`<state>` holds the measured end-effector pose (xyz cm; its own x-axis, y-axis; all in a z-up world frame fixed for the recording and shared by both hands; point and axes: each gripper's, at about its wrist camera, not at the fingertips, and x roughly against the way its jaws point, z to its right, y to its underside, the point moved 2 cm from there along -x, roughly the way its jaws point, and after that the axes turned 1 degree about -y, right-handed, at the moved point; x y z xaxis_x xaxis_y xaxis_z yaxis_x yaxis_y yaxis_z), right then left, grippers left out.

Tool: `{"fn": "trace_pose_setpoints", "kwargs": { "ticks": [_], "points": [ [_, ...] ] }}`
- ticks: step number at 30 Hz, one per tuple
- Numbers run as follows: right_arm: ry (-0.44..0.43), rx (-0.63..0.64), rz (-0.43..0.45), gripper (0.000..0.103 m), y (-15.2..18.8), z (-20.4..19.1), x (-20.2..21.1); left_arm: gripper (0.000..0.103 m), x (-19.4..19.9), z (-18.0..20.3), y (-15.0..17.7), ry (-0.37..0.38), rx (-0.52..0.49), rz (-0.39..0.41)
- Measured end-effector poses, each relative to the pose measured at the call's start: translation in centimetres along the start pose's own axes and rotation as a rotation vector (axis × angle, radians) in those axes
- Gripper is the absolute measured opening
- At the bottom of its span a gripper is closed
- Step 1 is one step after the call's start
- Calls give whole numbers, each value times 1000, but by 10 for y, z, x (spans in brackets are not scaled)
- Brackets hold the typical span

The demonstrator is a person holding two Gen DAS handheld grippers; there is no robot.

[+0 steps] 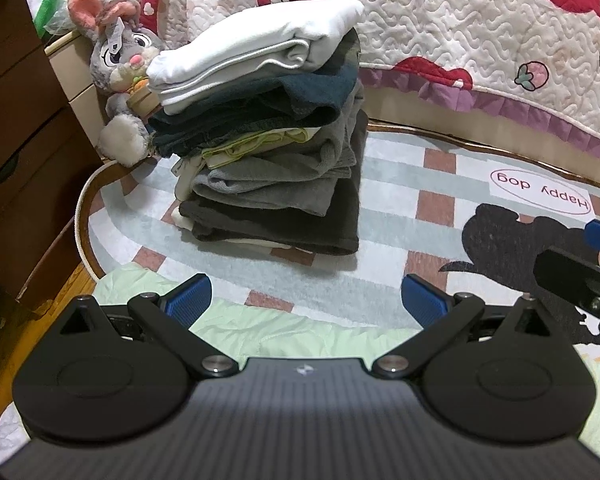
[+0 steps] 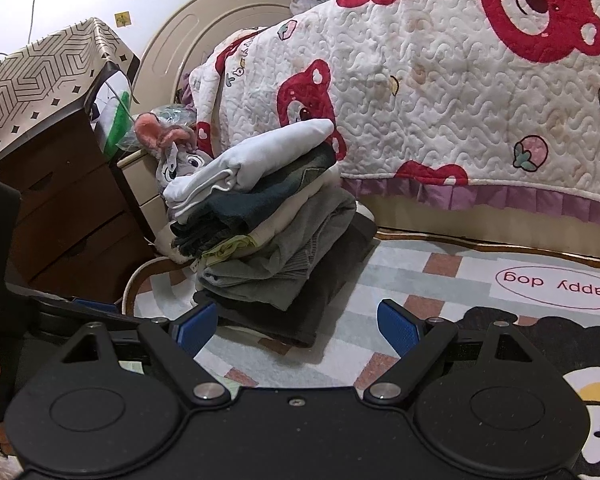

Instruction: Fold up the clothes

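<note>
A tall stack of folded clothes (image 1: 268,128) stands on the rug, white on top, then dark teal, yellow-green, grey and dark brown layers; the right wrist view shows the same stack (image 2: 268,236). A pale green garment (image 1: 292,336) lies flat on the rug under my left gripper (image 1: 306,300), which is open with nothing between its blue pads. My right gripper (image 2: 298,328) is open too, hovering over the rug just in front of the stack. Its tip shows as the other gripper (image 1: 580,264) at the right edge of the left wrist view.
A plush rabbit (image 1: 120,64) leans by the stack against a cream bedside cabinet (image 1: 76,76). A brown drawer unit (image 2: 60,208) stands left. The bed with a bear-print quilt (image 2: 440,92) runs behind. The checked "Happy dog" rug (image 1: 420,184) covers the floor.
</note>
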<state>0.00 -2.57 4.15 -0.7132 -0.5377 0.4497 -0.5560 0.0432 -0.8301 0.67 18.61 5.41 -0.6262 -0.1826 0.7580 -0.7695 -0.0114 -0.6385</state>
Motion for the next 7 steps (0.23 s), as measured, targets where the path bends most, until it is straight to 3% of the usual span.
{"fn": "trace_pose_setpoints", "kwargs": {
  "ticks": [7],
  "points": [
    [1, 6, -4, 90, 0, 0, 1, 103, -1, 2, 2, 4, -7, -16]
  ]
}}
